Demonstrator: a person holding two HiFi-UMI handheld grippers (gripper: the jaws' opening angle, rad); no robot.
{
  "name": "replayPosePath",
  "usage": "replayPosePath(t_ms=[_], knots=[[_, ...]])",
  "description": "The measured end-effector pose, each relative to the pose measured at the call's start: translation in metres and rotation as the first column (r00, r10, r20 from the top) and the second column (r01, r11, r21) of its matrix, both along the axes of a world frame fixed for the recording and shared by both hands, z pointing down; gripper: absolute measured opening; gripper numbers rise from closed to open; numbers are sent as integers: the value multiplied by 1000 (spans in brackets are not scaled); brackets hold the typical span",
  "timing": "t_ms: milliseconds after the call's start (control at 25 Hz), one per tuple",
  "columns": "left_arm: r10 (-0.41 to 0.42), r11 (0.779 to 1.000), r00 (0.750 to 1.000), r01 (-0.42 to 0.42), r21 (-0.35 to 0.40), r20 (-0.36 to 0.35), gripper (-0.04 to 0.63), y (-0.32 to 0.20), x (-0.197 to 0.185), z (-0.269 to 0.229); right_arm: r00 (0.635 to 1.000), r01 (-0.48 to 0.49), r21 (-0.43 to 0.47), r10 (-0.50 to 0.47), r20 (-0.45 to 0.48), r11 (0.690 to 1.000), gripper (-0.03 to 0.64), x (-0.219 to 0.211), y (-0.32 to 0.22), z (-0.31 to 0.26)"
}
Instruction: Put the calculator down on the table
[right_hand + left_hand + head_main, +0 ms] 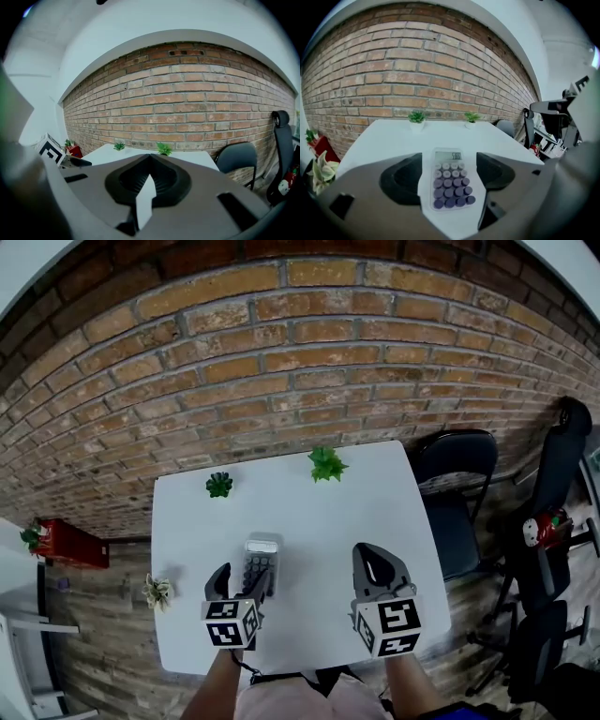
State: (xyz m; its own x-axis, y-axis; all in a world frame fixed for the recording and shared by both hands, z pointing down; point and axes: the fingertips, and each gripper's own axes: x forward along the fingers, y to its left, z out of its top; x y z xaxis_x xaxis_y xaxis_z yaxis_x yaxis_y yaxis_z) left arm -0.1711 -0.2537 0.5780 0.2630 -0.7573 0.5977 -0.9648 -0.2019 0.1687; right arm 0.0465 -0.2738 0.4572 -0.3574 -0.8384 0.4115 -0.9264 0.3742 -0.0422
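The calculator [261, 563], light grey with purple keys and a small display, lies flat on the white table [309, 512] toward its near left part. My left gripper [241, 583] hangs just above its near end, jaws open. In the left gripper view the calculator [450, 180] lies on the table between and below the spread jaws of that gripper [449, 159], and neither pad touches it. My right gripper [370, 549] hovers over the table to the right of the calculator. Its jaws [150, 155] are shut with nothing between them.
Two small green potted plants [219, 485] [326, 464] stand at the table's far edge by the brick wall. A pale dried plant [157, 592] sits off the left edge. A black chair [455, 474] stands at the right, a red box [70, 543] at far left.
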Motion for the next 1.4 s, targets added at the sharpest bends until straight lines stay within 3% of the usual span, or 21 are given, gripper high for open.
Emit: replayPosePath(t_ms=[200, 360, 560, 720, 800, 840, 960, 1400], knots=[[-15, 987, 1000, 17, 157, -12, 351, -4, 0, -66, 999, 50, 51, -50, 7, 997, 3, -16, 2, -20], [-4, 949, 999, 17, 313, -42, 351, -8, 6, -136, 995, 96, 116, -99, 21, 989, 3, -32, 0, -46], [-16, 856, 998, 42, 515, -55, 331, -1, 8, -227, 987, 146, 208, -157, 39, 967, 3, -50, 1, -88], [-68, 765, 997, 78, 639, -39, 172, 12, 4, -284, 981, 173, 277, -191, 38, 945, 3, -60, 3, -120], [-114, 736, 993, 100, 670, -23, 54, 17, -1, -300, 979, 182, 304, -201, 31, 935, 3, -62, 3, -130], [-131, 726, 991, 107, 679, -16, 26, 18, -3, -305, 978, 186, 317, -205, 28, 930, 3, -63, 3, -135], [-146, 713, 989, 111, 693, -9, 23, 19, -5, -311, 976, 194, 345, -214, 21, 918, 2, -66, 4, -145], [-135, 729, 991, 107, 676, -11, 21, 22, 1, -303, 971, 231, 360, -240, -21, 904, -2, -70, 11, -148]])
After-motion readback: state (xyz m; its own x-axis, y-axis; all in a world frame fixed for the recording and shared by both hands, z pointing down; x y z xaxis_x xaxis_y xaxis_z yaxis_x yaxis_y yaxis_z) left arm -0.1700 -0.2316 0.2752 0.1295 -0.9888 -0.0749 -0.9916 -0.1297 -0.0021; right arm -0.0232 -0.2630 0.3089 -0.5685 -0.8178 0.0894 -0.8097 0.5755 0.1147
